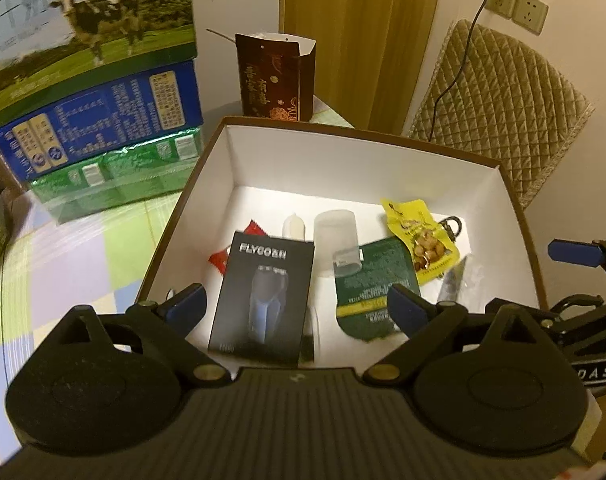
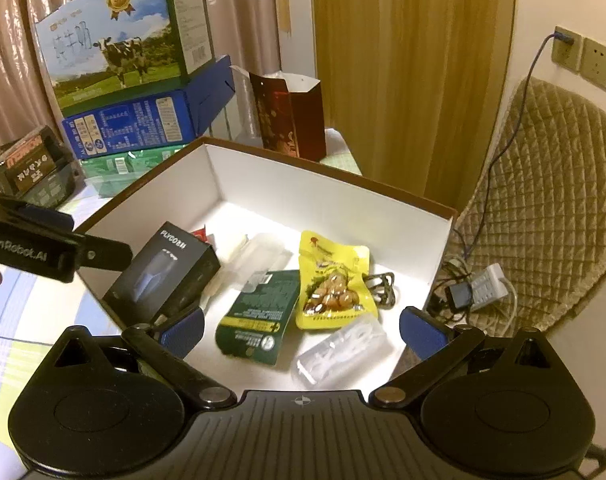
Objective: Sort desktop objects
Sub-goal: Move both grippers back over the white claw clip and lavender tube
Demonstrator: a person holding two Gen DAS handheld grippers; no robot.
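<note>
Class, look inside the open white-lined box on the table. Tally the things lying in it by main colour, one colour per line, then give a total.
Black: 2, the shaver box and the metal clip
Green: 1, the green packet
Yellow: 1, the snack pouch
Red: 1, the red sachet, mostly hidden
Clear or whitish plastic: 3, the cup, the wrapped piece, the white tube
Total: 8

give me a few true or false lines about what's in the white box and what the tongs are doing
1. The black FLYCO box lies inside the white box. True.
2. The left tongs grip the green pouch. False: they are open and hold nothing.
3. The yellow snack bag partly overlaps the green pouch. True.
4. The right tongs are shut. False: they are open and empty.
5. The dark red paper bag sits inside the white box. False: it stands on the table behind it.
</note>
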